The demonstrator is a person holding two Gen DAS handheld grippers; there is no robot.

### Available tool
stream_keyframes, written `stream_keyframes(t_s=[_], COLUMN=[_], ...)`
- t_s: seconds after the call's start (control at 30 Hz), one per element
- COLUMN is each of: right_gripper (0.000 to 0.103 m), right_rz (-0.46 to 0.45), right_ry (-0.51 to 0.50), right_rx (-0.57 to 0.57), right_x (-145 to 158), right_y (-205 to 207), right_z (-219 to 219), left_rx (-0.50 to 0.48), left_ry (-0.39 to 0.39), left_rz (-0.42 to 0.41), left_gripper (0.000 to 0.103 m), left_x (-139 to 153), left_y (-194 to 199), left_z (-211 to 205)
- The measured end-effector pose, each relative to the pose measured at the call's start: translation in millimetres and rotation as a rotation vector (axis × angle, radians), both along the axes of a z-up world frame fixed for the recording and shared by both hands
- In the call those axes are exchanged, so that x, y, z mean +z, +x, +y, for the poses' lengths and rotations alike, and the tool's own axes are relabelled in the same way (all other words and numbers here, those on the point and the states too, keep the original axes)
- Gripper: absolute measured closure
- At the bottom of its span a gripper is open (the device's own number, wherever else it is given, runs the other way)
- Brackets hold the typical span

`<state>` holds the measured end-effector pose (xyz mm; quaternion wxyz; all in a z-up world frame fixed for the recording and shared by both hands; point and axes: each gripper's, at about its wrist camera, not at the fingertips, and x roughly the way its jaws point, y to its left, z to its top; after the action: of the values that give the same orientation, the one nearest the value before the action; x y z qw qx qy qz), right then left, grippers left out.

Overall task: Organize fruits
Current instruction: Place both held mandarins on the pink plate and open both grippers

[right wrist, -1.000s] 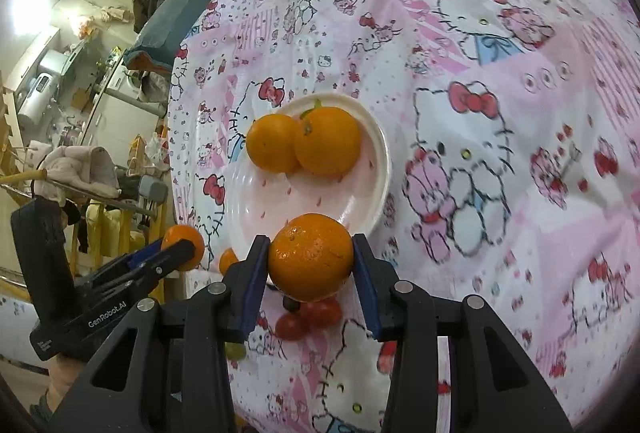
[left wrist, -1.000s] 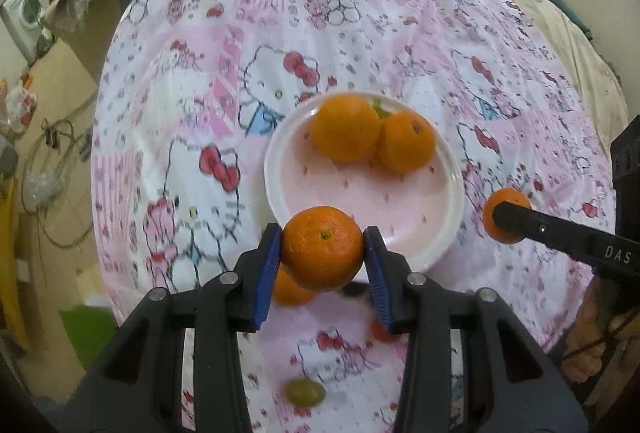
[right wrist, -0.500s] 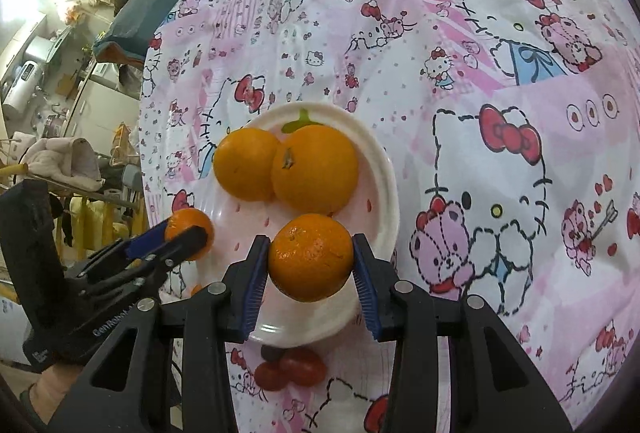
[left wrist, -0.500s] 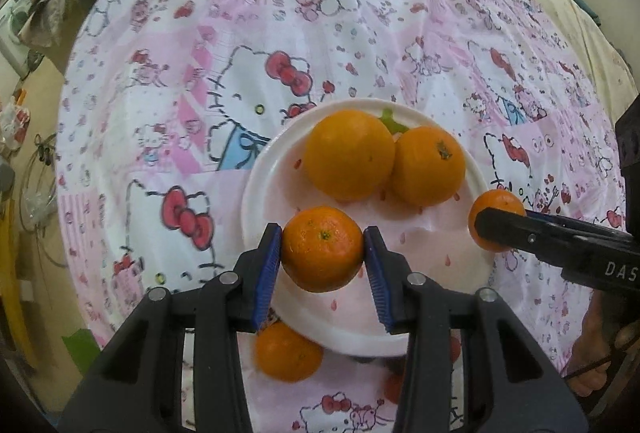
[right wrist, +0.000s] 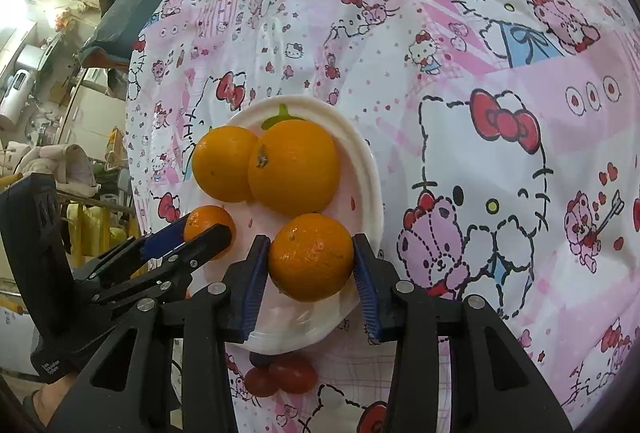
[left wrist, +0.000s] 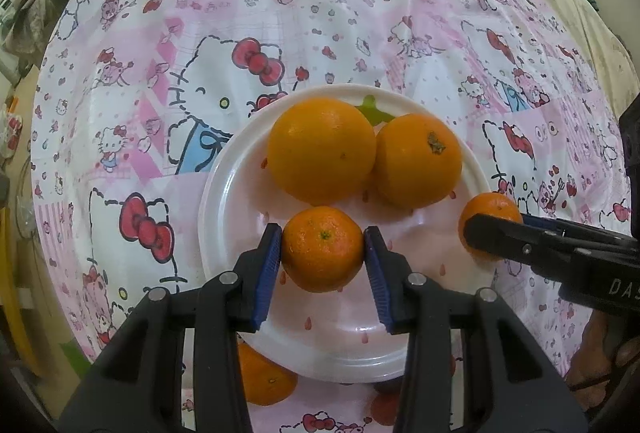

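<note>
A white plate (left wrist: 224, 201) (right wrist: 370, 169) on the Hello Kitty cloth holds two large oranges (left wrist: 322, 151) (left wrist: 418, 159), also in the right wrist view (right wrist: 294, 167) (right wrist: 224, 163). My left gripper (left wrist: 323, 251) is shut on a small orange (left wrist: 323, 249) over the plate's near part. My right gripper (right wrist: 310, 257) is shut on another small orange (right wrist: 310, 257) over the plate's right side; it shows from the side in the left wrist view (left wrist: 486, 221). The left gripper shows in the right wrist view (right wrist: 208, 229).
One more small orange (left wrist: 266, 379) lies on the cloth just off the plate's near rim. Red cherry tomatoes (right wrist: 282, 377) and a dark grape (right wrist: 258, 359) lie below the plate. The table edge and room clutter lie at the left.
Both grippers have moved forward with their oranges, from the near rim to over the plate. Their grips have not changed.
</note>
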<state>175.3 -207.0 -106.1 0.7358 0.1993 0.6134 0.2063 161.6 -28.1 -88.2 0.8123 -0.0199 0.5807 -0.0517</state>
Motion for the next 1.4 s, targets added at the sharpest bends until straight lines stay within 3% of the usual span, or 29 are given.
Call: stream_keyframes(t_s=[0.63,0.67,0.73,0.8,1.03,1.2,1.4], right_gripper=[0.054,0.051,0.050,0.049,0.048,0.039,0.033], right_rz=[-0.012,-0.016,-0.016,-0.018,-0.040,-0.065,-0.104], right_ry=[0.042,0.043,0.045,0.049,0.040,0.028,0.006], right_rx=[-0.023,-0.020,-0.017,-0.017,-0.026,-0.022,-0.006], right_x=[8,10,11,14,24,34,48], right_y=[0,0,0,-1,-2,-9,-24], right_z=[-5,-5,-4,-4,-11,-15,-16], left_rx=[0.002,0.003,0.017,0.023,0.048,0.056,0.062], left_ry=[0.015,0.015,0.027,0.017,-0.016,-0.069,-0.073], left_rz=[0.015,0.023,0.013,-0.015,-0.065,-0.080,-0.123], left_gripper=[0.063,0.060,0.037,0.032,0.031,0.029,0.028], left_x=[0,-1,-1,3,16,24,39], left_y=[-1,-1,-1,-2,-7,-14,-30], left_z=[-1,0,2,5,15,21,26])
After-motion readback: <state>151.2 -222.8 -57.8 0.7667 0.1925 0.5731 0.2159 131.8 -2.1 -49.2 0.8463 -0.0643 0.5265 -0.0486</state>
